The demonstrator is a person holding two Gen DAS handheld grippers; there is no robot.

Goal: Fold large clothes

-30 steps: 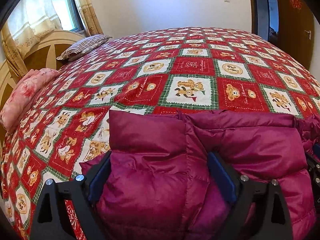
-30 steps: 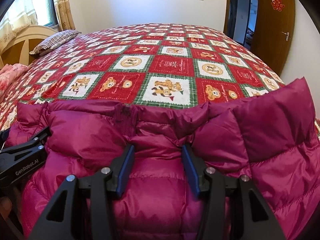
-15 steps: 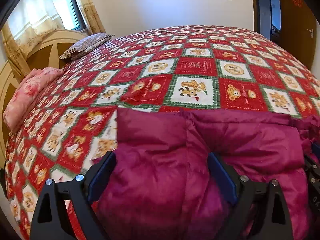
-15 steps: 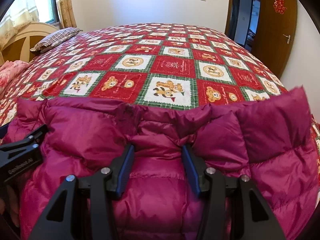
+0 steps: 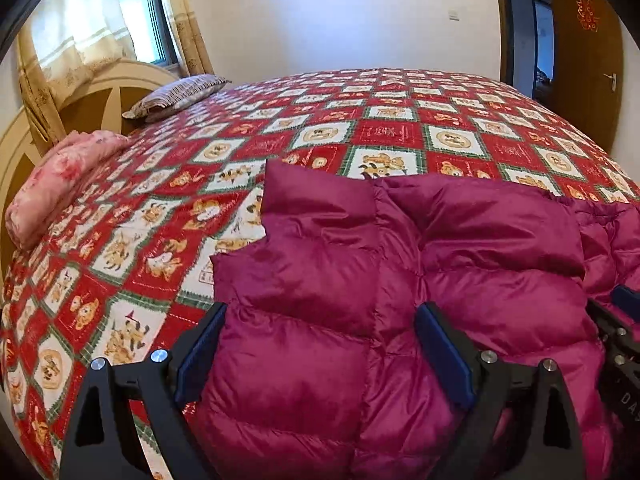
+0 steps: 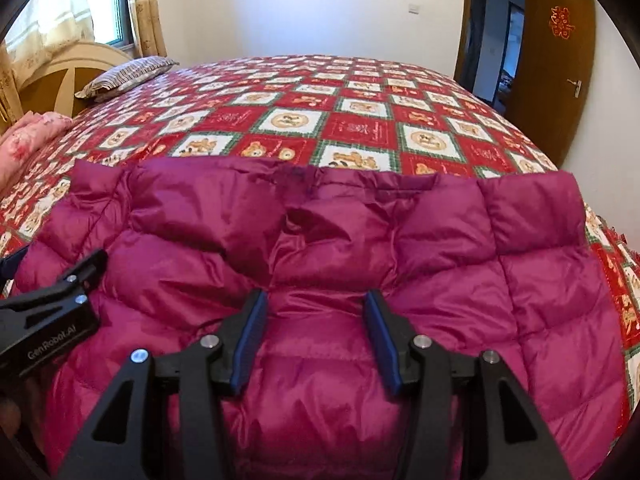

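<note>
The left claw (image 5: 320, 354) is spread wide over the magenta puffer jacket (image 5: 400, 280), its fingers clear of the fabric. The right claw (image 6: 314, 340) is narrower but also released, above the jacket's middle. The jacket lies on the bed (image 6: 360, 120) at 6 o'clock; a striped pillow (image 5: 176, 94) sits at 10.

The magenta down jacket (image 6: 360, 248) filled the near edge of the bed (image 5: 400, 136), its puffed bulk rising between the jaws of both the left gripper (image 5: 320, 344) and the right gripper (image 6: 314, 336), which stood close side by side. Beyond the jacket's far hem the quilted cover lay flat and bare across to the wall. A pink folded blanket (image 5: 60, 184) and a striped pillow (image 5: 176, 94) sat along the headboard side, well apart from the jacket.
</note>
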